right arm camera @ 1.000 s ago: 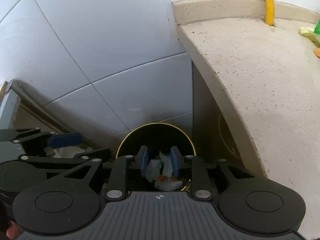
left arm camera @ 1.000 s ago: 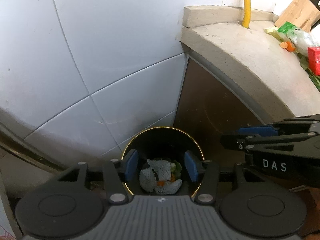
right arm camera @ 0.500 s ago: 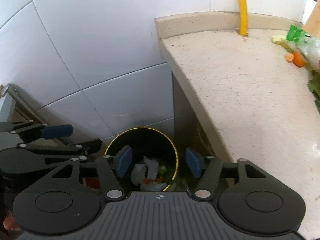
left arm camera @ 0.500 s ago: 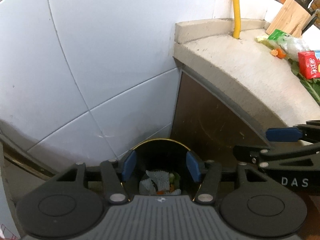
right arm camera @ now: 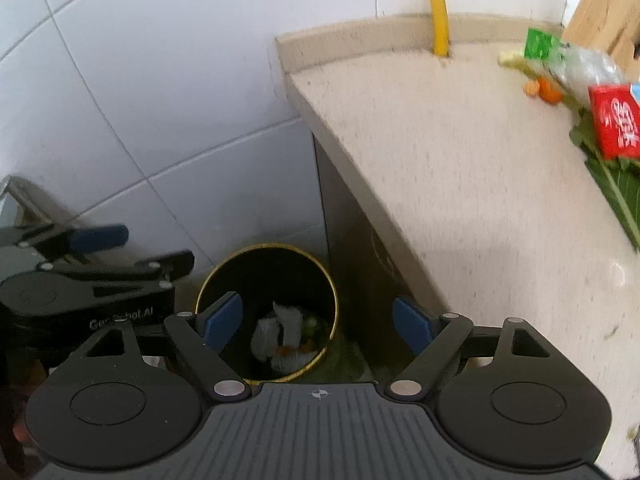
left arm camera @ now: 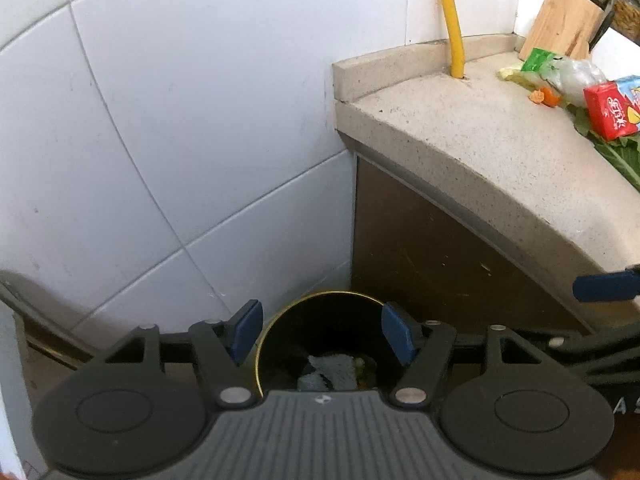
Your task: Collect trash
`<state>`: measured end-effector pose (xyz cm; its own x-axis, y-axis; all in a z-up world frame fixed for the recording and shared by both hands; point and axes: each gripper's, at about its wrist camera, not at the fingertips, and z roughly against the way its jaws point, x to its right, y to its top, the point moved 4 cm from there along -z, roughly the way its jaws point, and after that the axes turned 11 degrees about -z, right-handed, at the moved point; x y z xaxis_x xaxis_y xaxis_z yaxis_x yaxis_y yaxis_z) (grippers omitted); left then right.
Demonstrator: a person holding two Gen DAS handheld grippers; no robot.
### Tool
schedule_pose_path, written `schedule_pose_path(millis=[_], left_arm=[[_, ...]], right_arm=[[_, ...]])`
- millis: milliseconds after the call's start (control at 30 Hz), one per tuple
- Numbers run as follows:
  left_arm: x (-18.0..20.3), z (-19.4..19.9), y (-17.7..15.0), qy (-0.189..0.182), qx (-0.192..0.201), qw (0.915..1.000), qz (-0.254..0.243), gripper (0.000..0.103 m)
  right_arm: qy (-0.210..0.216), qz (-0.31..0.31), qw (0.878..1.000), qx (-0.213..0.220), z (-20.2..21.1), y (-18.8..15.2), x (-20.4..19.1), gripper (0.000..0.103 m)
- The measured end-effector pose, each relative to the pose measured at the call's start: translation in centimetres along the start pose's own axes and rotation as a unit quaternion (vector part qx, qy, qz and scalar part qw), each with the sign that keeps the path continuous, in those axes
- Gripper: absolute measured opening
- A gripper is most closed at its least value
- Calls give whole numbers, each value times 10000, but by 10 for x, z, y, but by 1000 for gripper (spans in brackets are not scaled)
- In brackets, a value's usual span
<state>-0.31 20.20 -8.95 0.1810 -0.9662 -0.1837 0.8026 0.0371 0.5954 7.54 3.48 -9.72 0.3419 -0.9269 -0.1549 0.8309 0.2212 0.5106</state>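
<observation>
White tiled wall (left arm camera: 180, 128) meets speckled stone desk (left arm camera: 460, 140) at corner; brown cabinet front below. Yellow pipe (left arm camera: 452, 20) rises from desk. Red carton (left arm camera: 608, 110), greens, knife block on desk. Bin (right arm camera: 267, 312) on floor, trash (right arm camera: 280, 336) inside. Left hand-held gripper (left arm camera: 322, 334) and right hand-held gripper (right arm camera: 318, 322) above bin, jaws opening, empty.

The right gripper (right arm camera: 318, 322) is opening, nothing between its blue fingers (right arm camera: 412, 324). Below sits a round black gold-rimmed bin (right arm camera: 267, 308) holding crumpled white paper (right arm camera: 280, 334).
</observation>
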Motion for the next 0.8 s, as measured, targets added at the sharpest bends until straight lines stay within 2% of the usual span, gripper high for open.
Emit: schedule_pose_path(millis=[200, 800], left_arm=[[-5, 6, 3, 71, 150, 9998, 79, 62], [-4, 16, 6, -49, 348, 9993, 157, 64]], right_arm=[[-179, 102, 9998, -50, 0, -3, -8, 88], [-315, 125, 9994, 66, 6, -7, -15, 90]])
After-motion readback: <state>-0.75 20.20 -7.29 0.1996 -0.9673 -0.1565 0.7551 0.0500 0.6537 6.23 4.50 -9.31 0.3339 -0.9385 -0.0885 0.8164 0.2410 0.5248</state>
